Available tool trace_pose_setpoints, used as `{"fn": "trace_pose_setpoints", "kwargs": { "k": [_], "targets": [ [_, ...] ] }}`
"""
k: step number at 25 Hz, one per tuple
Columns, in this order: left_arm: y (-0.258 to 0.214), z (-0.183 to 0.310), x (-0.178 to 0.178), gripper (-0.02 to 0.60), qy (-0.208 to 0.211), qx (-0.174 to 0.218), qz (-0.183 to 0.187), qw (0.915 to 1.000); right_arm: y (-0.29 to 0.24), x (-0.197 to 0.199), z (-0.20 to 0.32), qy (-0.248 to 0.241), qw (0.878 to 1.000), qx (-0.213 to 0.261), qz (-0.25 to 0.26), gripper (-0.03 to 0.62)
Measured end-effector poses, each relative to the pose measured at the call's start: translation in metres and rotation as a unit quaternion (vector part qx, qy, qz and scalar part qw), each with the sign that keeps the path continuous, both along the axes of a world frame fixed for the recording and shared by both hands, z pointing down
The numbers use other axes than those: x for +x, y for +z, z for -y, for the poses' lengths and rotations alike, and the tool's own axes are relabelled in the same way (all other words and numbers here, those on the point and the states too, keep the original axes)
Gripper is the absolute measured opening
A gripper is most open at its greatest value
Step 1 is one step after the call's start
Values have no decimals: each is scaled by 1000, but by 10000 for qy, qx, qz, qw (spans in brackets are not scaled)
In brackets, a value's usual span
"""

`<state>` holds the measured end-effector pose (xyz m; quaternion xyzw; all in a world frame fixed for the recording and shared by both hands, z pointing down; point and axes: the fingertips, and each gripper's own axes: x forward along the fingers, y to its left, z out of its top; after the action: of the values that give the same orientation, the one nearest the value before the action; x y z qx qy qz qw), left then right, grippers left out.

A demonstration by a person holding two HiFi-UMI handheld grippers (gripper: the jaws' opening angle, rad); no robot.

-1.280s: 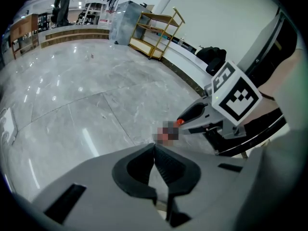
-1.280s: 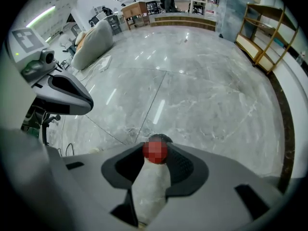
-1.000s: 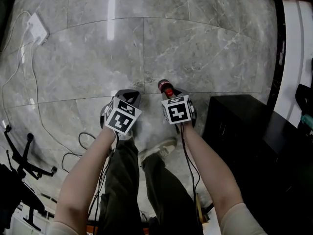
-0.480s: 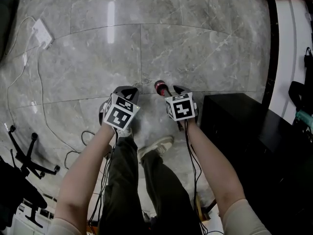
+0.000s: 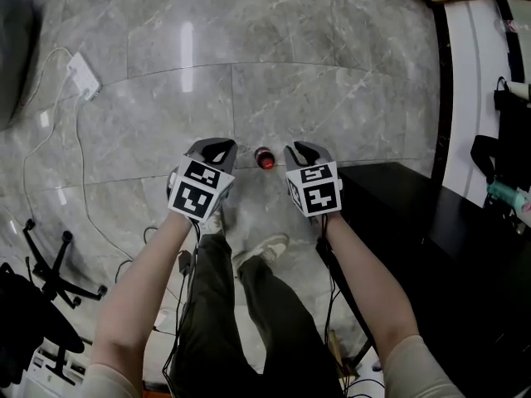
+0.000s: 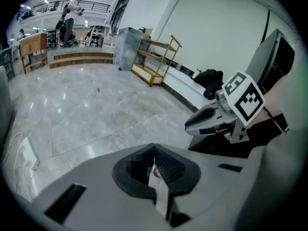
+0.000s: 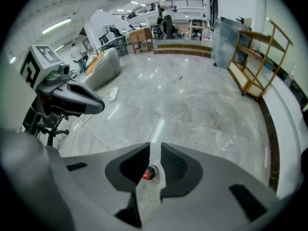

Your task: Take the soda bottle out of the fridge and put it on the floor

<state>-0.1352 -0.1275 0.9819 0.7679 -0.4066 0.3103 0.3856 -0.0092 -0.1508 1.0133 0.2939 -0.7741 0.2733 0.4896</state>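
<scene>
The right tool [image 7: 155,148] has its jaws a narrow gap apart and closing, gripping nothing. Through the gap shows the red cap of the soda bottle [image 7: 148,173], down on the floor. The left tool [image 6: 154,147] has its jaw tips together and holds nothing. In the head view the bottle stands on the grey marble floor [image 5: 332,73] near frame centre, between the two tools and clear of both. A black cabinet [image 5: 415,222] fills the lower right, and a white power strip [image 5: 83,75] lies at upper left.
</scene>
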Motion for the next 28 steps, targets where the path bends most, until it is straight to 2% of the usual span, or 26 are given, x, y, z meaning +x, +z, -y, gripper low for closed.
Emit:
{"fn": "trace_pose_setpoints", "kwargs": {
  "k": [5, 11, 17, 23, 28],
  "targets": [
    [-75, 29, 1, 6, -36, 550, -9, 9985, -95, -11, 17, -152, 9964, 719, 426, 34],
    [-180, 46, 3, 6, -66, 1171, -79, 9931, -219, -22, 33, -198, 9858, 1456, 813, 21],
    [-298, 53, 8, 6, -32, 1709, -34, 9853, -342, -28, 40, -280, 9722, 2063, 1068, 12],
    [-414, 47, 19, 6, 81, 2264, -123, 9739, -467, -17, 38, -35, 9545, 2657, 1353, 5],
    [-482, 28, 20, 6, 64, 2439, -262, 9694, -558, -9, 24, 127, 9389, 3061, 1567, 3]
  ]
}}
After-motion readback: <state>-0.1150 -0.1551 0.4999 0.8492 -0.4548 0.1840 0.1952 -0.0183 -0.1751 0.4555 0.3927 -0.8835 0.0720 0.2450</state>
